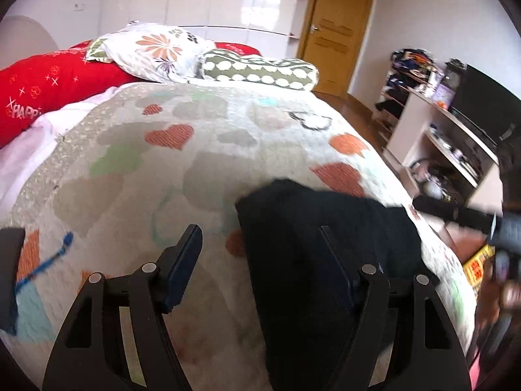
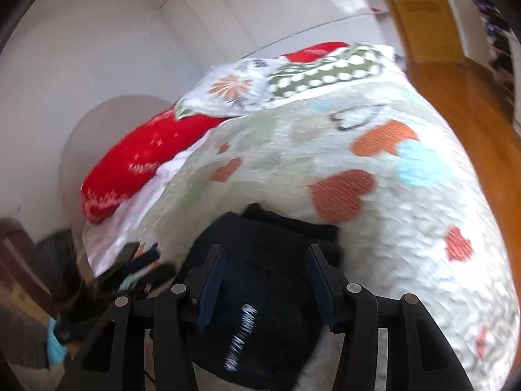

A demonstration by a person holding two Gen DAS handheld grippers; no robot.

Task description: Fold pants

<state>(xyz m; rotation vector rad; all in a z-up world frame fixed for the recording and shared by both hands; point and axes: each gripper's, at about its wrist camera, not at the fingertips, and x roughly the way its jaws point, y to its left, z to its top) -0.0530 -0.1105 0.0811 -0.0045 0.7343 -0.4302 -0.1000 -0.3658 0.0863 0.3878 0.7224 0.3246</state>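
I see the pants (image 1: 319,260) lying on the bed (image 1: 202,163) near its right edge, under my right claw (image 2: 263,280); pillows (image 1: 156,49) sit behind at the far end, shelves (image 1: 456,150) off right.

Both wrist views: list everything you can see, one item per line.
pants: one, black, bunched on the quilt's near part
quilt: one, pale with orange hearts, covering the bed
red pillow: one, red, head of bed, left
floral pillow: one, white with orange flower, on the red pillow
dotted pillow: one, green with white dots, beside the floral one
door: one, wooden, far wall
shelf unit: one, cluttered, right of bed
left tool: open, nothing held
right tool: open, above the pants
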